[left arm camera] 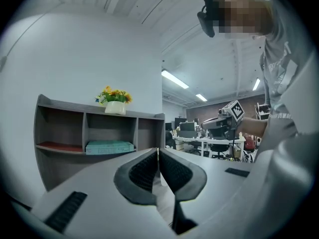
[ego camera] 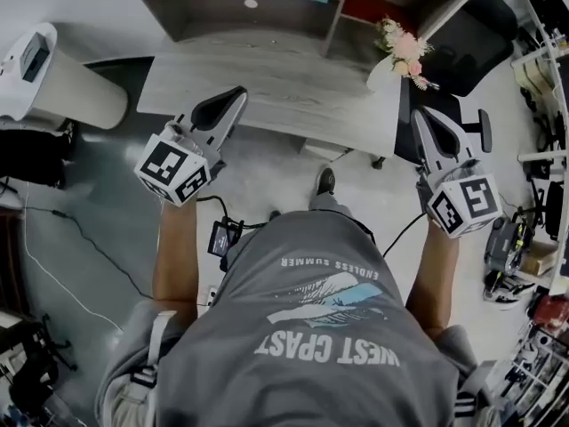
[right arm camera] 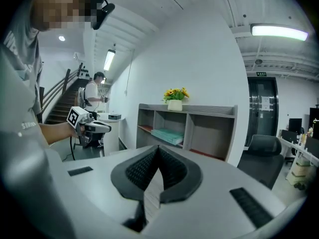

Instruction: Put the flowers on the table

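The left tool (left arm camera: 158, 153) and right tool (right arm camera: 158, 151) are both squeezed shut, holding nothing. The flowers (right arm camera: 174, 93) look light and easy to crush, so grab the pot (right arm camera: 174, 105).

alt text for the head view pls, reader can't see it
Seen from above, a person holds the left gripper and right gripper, both shut and empty, toward a pale wooden table. Pink flowers in a white vase are at its far right corner, by a shelf unit.
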